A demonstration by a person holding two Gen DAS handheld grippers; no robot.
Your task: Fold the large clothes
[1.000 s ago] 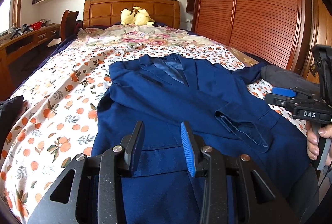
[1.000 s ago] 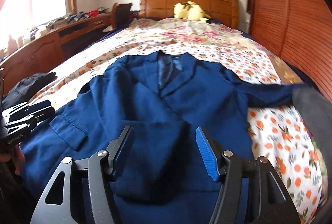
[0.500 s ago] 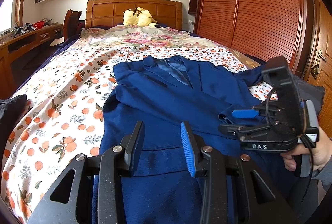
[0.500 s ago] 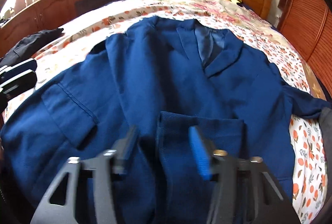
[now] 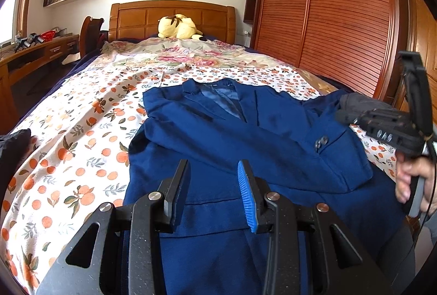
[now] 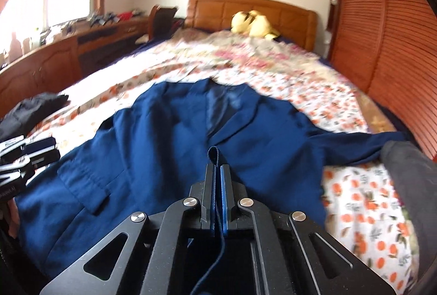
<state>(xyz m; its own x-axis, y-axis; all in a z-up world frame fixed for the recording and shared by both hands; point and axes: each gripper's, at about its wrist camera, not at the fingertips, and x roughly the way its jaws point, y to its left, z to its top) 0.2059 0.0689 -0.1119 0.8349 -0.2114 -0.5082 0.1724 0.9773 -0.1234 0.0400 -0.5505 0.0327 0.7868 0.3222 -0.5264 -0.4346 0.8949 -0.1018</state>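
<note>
The blue jacket (image 5: 245,147) lies front-up on the bed (image 5: 82,131), collar toward the headboard (image 5: 172,19) and hem toward whoever is working, which puts the whole garment within reach for folding. One sleeve already lies folded across the chest, its buttoned cuff (image 5: 322,142) resting on the front panel, so I take it the narrowing of the jacket has begun. The other sleeve (image 6: 360,145) trails out sideways toward the wardrobe (image 5: 341,22).

The right tool (image 6: 217,185) is clenched on a fold of the blue cloth, a little loop of fabric poking up above the closed jaws, with more of it hanging down between the arms toward the camera. It seems to be lifting an edge near the middle of the jacket, probably to carry it over. The view is blurred, so I cannot say exactly which edge it has. The left tool (image 5: 214,185) is released, its jaws standing apart above the lower part of the jacket near the hem, gripping nothing; held there, it looks ready to pin or pick up the bottom edge.

A yellow plush toy (image 5: 177,27) sits by the headboard, well apart from the work. A dark garment (image 6: 30,109) lies at the bed's left side, near the jacket but not touching it.
</note>
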